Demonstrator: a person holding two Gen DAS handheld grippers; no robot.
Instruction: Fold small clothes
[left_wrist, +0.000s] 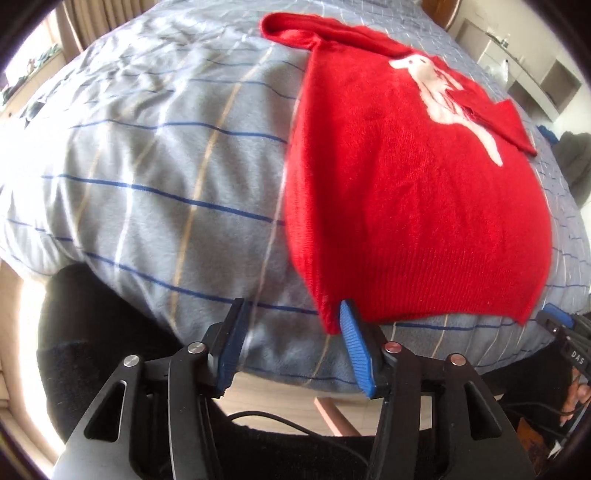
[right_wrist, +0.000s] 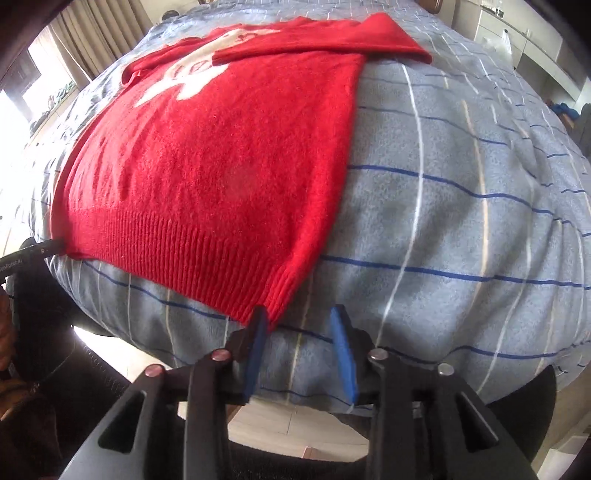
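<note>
A small red knitted sweater (left_wrist: 406, 192) with a white animal figure lies flat on the grey-blue striped bedspread (left_wrist: 147, 166), hem toward me. One sleeve is folded across its chest. My left gripper (left_wrist: 291, 314) is open at the hem's left corner, its right finger touching the edge. In the right wrist view the sweater (right_wrist: 221, 155) shows at the left. My right gripper (right_wrist: 299, 317) is open at the hem's right corner, its left finger against the fabric. The right gripper's blue tip also shows in the left wrist view (left_wrist: 557, 317).
The bedspread (right_wrist: 461, 203) covers a bed whose near edge runs just under both grippers. Curtains and a window (right_wrist: 55, 66) stand at the left. White shelving (left_wrist: 535, 70) stands at the right. A cable lies on the wooden floor (left_wrist: 277, 398) below.
</note>
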